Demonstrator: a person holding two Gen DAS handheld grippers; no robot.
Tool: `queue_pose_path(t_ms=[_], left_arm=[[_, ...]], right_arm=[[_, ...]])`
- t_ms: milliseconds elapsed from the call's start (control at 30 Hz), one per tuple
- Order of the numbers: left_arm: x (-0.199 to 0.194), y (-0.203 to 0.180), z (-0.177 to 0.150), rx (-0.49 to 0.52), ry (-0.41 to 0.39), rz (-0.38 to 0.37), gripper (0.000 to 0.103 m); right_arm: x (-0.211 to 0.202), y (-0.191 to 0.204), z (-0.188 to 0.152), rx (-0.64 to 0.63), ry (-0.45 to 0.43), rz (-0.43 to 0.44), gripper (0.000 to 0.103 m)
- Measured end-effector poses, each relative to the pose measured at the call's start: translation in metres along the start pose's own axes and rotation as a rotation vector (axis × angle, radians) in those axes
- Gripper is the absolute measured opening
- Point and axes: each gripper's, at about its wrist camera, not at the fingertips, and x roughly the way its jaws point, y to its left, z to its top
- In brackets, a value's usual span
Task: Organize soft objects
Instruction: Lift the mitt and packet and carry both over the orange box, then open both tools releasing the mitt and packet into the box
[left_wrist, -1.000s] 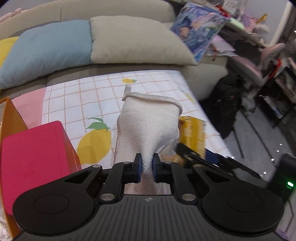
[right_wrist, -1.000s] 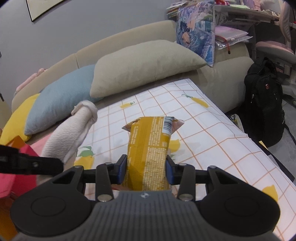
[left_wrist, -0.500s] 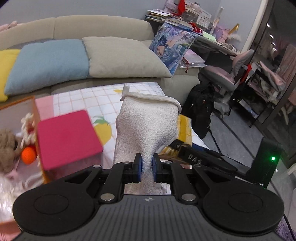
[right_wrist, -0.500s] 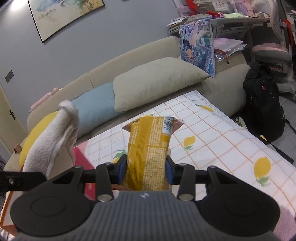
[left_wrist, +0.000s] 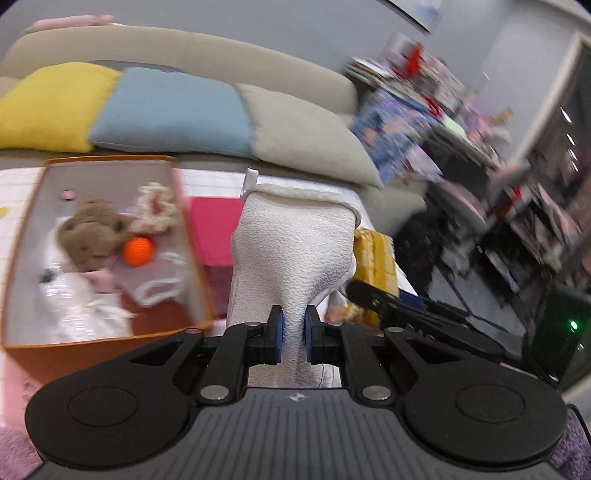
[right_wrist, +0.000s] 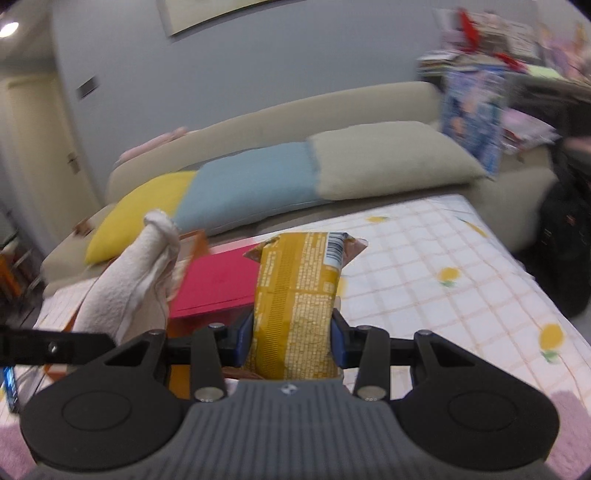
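White towel pinched low in narrow left gripper, yellow snack packet clamped across its width in right gripper, both held aloft near orange box of plush items, apparently for sorting.

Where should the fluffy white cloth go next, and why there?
Probably a little further left, over the open orange box, then let go. The left gripper is shut on the white cloth, and the box already holds soft things: a brown plush toy and an orange ball.
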Motion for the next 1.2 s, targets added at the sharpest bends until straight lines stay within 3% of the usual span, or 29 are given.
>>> queue_pose_path(t_ms=[233, 467, 633, 833, 1000, 1200], left_arm=[[-0.023, 0.059, 0.020, -0.089, -0.051, 0.115, 0.012], [-0.010, 0.112, 0.038, -0.220, -0.039, 0.101, 0.012], [0.019, 0.141, 0.037, -0.300, 0.035, 0.088, 0.012], [0.045, 0.162, 0.034, -0.324, 0.129, 0.106, 0.013], [0.061, 0.169, 0.033, -0.315, 0.204, 0.129, 0.013], [0.085, 0.172, 0.024, -0.302, 0.297, 0.180, 0.012]], right_arm=[[0.033, 0.067, 0.021, -0.109, 0.098, 0.134, 0.041], [0.080, 0.130, 0.030, -0.339, 0.182, 0.152, 0.041], [0.118, 0.158, 0.029, -0.473, 0.267, 0.129, 0.041], [0.152, 0.176, 0.017, -0.594, 0.381, 0.121, 0.041], [0.164, 0.188, 0.007, -0.687, 0.411, 0.100, 0.041], [0.186, 0.189, -0.001, -0.692, 0.498, 0.093, 0.041]])
